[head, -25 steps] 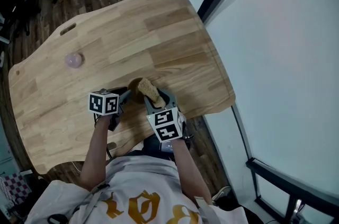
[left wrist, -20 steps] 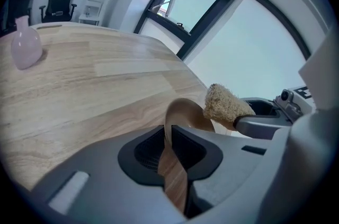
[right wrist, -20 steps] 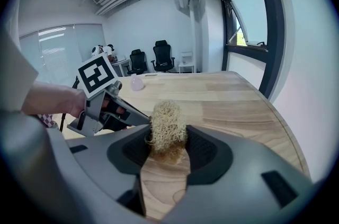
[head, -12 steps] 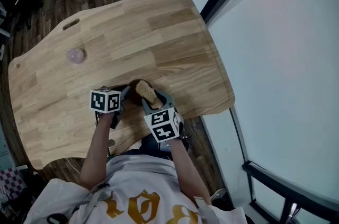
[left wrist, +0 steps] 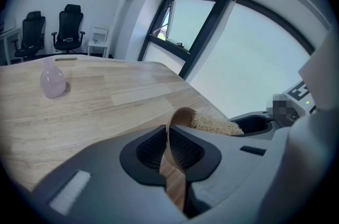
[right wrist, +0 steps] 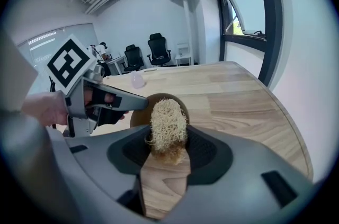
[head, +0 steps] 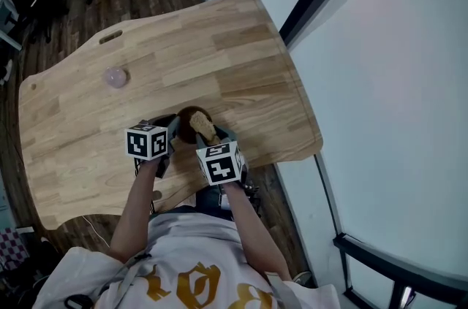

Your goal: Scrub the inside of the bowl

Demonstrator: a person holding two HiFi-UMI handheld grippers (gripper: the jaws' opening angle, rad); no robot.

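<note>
A small brown wooden bowl sits on the wooden table near its front edge. My left gripper is shut on the bowl's thin rim, which stands between the jaws in the left gripper view. My right gripper is shut on a tan fibrous scrubber, and the scrubber's tip reaches down into the bowl. In the left gripper view the scrubber shows just behind the rim. The bowl's inside is mostly hidden by the scrubber.
A pale pink egg-shaped object lies on the table at the far left, also seen in the left gripper view. A window wall runs along the table's right side. Office chairs stand beyond the far end.
The right gripper and scrubber have drawn slightly nearer and lower into the bowl. The left gripper keeps its hold on the rim. The head camera has shifted a little.
</note>
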